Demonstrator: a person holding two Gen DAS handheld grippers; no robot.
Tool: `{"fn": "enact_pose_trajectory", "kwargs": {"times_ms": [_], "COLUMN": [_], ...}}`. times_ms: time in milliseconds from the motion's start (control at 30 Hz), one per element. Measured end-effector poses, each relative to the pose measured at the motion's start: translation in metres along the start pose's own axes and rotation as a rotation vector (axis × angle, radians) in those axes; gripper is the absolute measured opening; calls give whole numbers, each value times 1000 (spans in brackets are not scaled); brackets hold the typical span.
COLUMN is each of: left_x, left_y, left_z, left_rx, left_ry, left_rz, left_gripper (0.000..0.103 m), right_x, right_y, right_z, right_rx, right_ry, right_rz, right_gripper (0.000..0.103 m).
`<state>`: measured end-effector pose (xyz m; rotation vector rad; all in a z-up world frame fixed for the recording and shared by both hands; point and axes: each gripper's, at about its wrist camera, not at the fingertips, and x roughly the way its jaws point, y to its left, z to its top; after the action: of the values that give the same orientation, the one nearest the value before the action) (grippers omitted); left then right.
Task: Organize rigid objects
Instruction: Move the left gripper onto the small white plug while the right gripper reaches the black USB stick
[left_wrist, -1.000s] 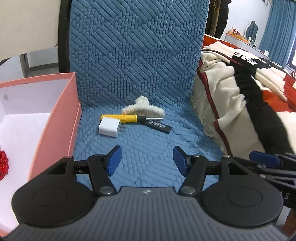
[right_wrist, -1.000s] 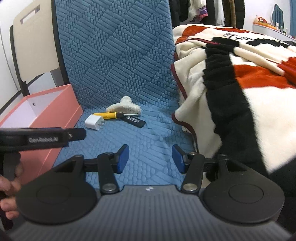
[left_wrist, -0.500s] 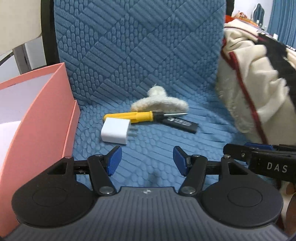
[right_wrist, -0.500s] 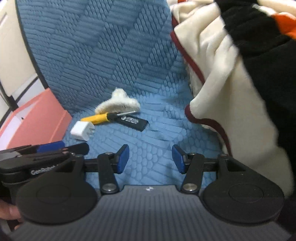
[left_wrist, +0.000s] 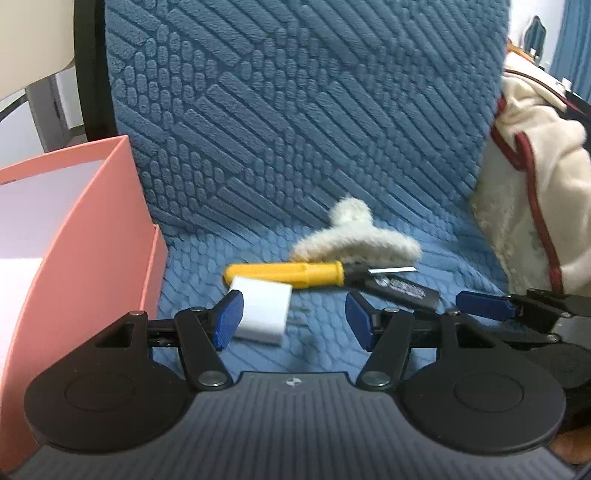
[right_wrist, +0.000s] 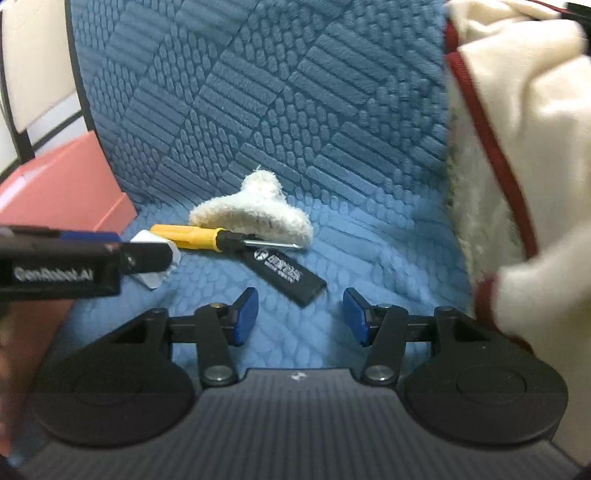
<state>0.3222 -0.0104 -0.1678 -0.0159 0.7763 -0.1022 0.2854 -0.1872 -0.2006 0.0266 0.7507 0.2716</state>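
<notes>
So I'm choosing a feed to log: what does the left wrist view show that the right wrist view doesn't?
Only the left wrist view shows the white inside of the pink box and the right gripper from the side. Only the right wrist view shows the black tag unobstructed, and the left gripper crossing in front of the white charger. Both show the yellow screwdriver, fluffy hair clip, blue cushion and cream blanket.

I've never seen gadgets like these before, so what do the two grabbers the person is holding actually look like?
Both look alike. The left gripper and the right gripper each have two blue pads on black jointed links with silver rivets, two round black discs and a ribbed dark grey body bearing a small logo. White lettering runs along the side of the left one, seen from the right camera. No cables or sleeves show.
</notes>
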Motion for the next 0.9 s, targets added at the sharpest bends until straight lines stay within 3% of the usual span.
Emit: {"fn": "enact_pose_trajectory", "kwargs": {"times_ms": [433,567,667,900], "left_x": [17,18,20,18], "left_y": [7,6,3,4], "left_z": [6,7,7,8], "left_rx": [-10,-13,2,-19], "left_ry": [28,28,28,26], "left_rz": [55,54,61,25], "left_gripper": [68,72,75,77], "right_x": [27,30,30,22], "right_y": [-1,6,7,9], "right_z": [16,16,17,15], "right_rx": [-80,-129,-147,-138], "right_ry": [-2,14,25,54], "right_rz": [17,2,1,0], "right_gripper": [53,49,38,33]}}
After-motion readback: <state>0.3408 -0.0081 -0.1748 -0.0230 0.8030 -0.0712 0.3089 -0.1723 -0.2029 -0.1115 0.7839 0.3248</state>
